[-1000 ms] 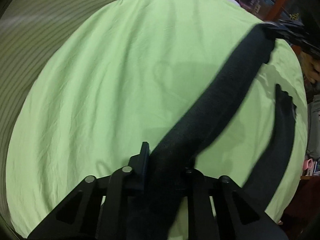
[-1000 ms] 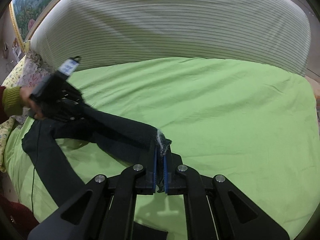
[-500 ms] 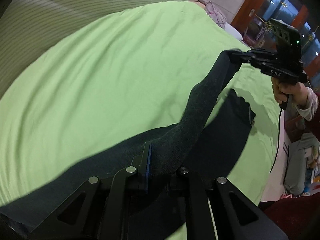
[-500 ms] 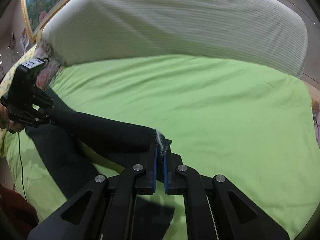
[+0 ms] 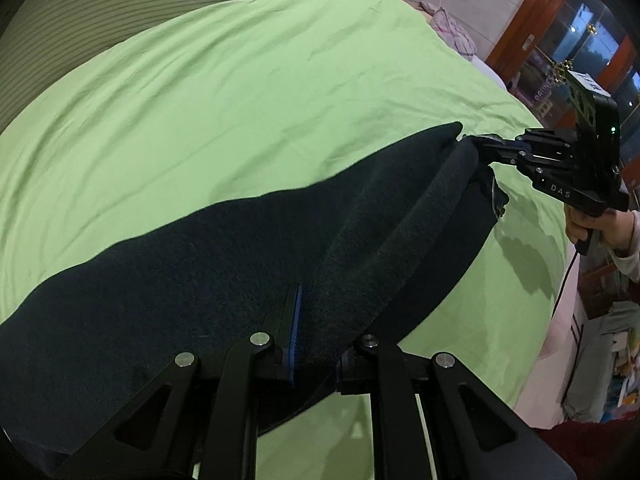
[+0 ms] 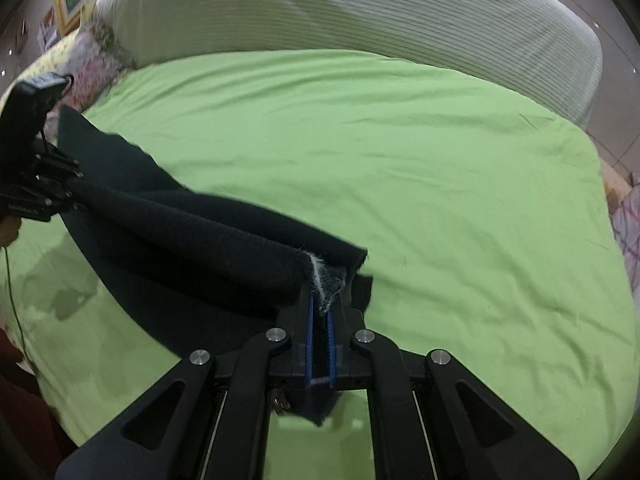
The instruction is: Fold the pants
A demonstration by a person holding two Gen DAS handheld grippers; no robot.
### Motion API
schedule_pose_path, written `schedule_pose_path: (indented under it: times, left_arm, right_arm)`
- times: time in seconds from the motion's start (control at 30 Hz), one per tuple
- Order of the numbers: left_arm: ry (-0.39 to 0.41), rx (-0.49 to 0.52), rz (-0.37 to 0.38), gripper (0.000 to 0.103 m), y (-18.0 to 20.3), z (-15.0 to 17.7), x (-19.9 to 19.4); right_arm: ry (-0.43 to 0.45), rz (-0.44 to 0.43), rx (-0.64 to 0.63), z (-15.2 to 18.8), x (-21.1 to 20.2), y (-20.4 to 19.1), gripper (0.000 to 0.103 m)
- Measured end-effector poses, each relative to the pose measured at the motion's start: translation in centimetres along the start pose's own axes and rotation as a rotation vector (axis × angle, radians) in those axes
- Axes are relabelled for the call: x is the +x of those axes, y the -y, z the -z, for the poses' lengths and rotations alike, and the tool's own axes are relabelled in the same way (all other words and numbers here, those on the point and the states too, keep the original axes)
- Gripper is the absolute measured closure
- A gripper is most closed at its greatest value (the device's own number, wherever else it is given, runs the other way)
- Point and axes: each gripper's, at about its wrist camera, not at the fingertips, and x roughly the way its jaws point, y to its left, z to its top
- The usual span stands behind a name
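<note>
Dark pants [image 5: 224, 280] hang stretched between my two grippers, low over a green bed sheet [image 5: 240, 100]. My left gripper [image 5: 320, 320] is shut on one end of the pants. My right gripper [image 6: 320, 304] is shut on the other end, where a frayed pale hem [image 6: 318, 268] sticks up between the blue pads. In the left wrist view the right gripper [image 5: 476, 146] shows at the far right, pinching the fabric. In the right wrist view the left gripper [image 6: 74, 194] shows at the far left. The pants [image 6: 192, 248] sag and drape onto the sheet below the held edge.
A striped pale duvet [image 6: 360, 12] lies along the far side of the bed. A floral pillow [image 6: 92, 56] sits at the left. A wooden cabinet with glass [image 5: 568, 40] and clutter on the floor [image 5: 608, 340] stand beyond the bed's right edge.
Both grippers have come down toward the sheet with the pants. The fabric, earlier a taut raised band, now spreads wide and drapes on the bed.
</note>
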Motion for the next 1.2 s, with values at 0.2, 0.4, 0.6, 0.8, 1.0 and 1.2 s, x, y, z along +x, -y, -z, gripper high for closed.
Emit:
schedule_pose_path:
  times: [0.2,0.4,0.6,0.8,1.0,1.2]
  left_arm:
    - [0.006,0.011,0.004,0.09,1.4,0.6,0.2]
    - [-0.014,-0.022,0.015,0.079,1.1,1.5,0.9]
    - [-0.009,-0.075,0.037,0.058,0.8,2.4,-0.1]
    - [0.023,-0.168,0.047,0.05,-0.7,3.9,-2.2]
    - [0.064,-0.375,0.044,0.048,-4.9,7.2,-4.6]
    - [0.119,-0.649,-0.013,0.047,-11.5,12.6,-7.7]
  right_arm:
    - [0.014,0.035,-0.005,0.7,-0.5,0.3,0.097]
    - [-0.024,0.033,0.021,2.0,-0.5,0.3,0.096]
    - [-0.097,0.052,0.089,3.6,-0.3,0.3,0.089]
    - [-0.026,0.039,0.243,4.3,-3.2,0.3,0.055]
    - [0.032,-0.081,0.392,3.6,-4.0,-2.4,0.055]
    - [-0.006,-0.153,0.515,4.2,-0.9,-5.1,0.055]
